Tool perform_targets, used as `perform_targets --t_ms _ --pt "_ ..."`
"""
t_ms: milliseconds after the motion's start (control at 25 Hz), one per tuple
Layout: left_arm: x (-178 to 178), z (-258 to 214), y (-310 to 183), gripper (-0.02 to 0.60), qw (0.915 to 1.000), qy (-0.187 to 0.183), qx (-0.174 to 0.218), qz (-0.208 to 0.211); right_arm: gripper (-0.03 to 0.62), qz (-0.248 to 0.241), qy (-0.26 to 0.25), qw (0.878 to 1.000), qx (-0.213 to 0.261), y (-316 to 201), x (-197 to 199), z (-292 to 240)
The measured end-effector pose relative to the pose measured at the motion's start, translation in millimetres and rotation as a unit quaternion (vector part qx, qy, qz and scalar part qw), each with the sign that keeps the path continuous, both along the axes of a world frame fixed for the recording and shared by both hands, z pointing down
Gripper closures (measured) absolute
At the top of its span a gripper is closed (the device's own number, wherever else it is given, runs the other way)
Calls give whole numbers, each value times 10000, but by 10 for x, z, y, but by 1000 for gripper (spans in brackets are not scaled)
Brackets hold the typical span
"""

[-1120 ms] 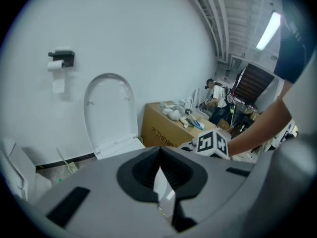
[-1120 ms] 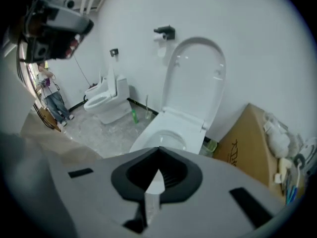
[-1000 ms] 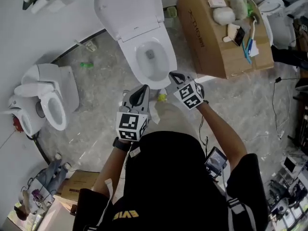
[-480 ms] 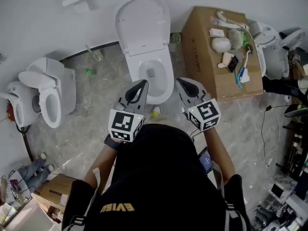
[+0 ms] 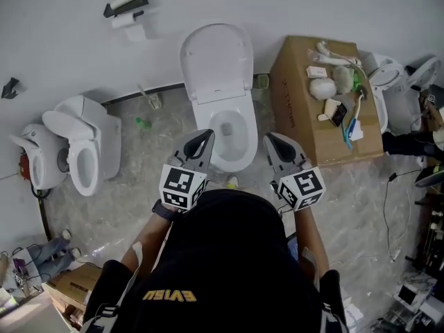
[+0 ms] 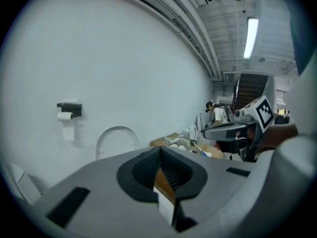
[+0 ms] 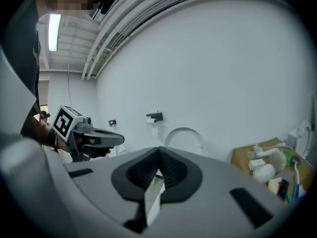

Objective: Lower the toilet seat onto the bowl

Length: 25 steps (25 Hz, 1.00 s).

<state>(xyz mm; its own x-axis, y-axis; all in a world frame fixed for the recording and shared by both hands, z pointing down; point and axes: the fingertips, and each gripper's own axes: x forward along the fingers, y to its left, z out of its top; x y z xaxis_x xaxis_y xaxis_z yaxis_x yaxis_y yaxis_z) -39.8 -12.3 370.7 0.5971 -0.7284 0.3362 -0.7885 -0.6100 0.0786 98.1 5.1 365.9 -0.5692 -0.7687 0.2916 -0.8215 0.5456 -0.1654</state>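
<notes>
Both hand-held grippers have risen from beside the bowl's front rim and now sit level with each other, and the head view takes in more of the wall.

The white oval bowl (image 5: 232,134) stands against the white wall (image 5: 312,5). On its right a large brown cardboard box (image 5: 298,103) stands near it, leaving only a narrow strip of grey marbled floor (image 5: 139,179) between them. On its left the floor lies open as far as a second white toilet (image 5: 83,148), with a small green bottle (image 5: 142,123) lying between. A black paper holder (image 5: 125,5) is fixed on the wall up to the left.

The white toilet seat (image 5: 215,61) is raised, upright against the wall behind the bowl; seat and lid cannot be told apart. The bowl's rim is bare.

The left hand-held gripper (image 5: 203,139) and the right hand-held gripper (image 5: 272,141) are held side by side before the person's chest, tips pointing toward the toilet and a little downward, one on each side of the bowl's front. Neither touches the toilet. Each gripper view shows the jaws clenched tip to tip with nothing between them.
</notes>
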Motion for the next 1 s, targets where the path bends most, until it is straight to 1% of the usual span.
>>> perform_targets --t_ms 120,240,360,480,600,760,920,1000 --pt "3 -27 -10 570 10000 -18 51 36 603 108 69 9999 -36 67 49 51" --pt "48 -53 20 570 9997 -117 106 195 603 170 103 9998 -52 112 84 38" --pt "95 -70 79 569 9986 -289 226 377 603 151 199 9997 -39 147 97 27" --pt "148 -79 168 569 9980 -325 263 477 603 76 314 9995 -8 197 127 -1" --pt "188 -71 246 570 9979 -342 213 501 603 20 409 9992 -28 269 183 -4" --pt "199 -91 252 569 9984 -231 90 502 603 4 524 9986 -57 290 227 -58" --pt "151 -91 235 569 9996 -71 56 271 603 -280 667 9974 -58 257 171 -54" --pt "179 -47 285 569 9996 -54 11 282 603 -376 677 9969 -108 289 174 -39"
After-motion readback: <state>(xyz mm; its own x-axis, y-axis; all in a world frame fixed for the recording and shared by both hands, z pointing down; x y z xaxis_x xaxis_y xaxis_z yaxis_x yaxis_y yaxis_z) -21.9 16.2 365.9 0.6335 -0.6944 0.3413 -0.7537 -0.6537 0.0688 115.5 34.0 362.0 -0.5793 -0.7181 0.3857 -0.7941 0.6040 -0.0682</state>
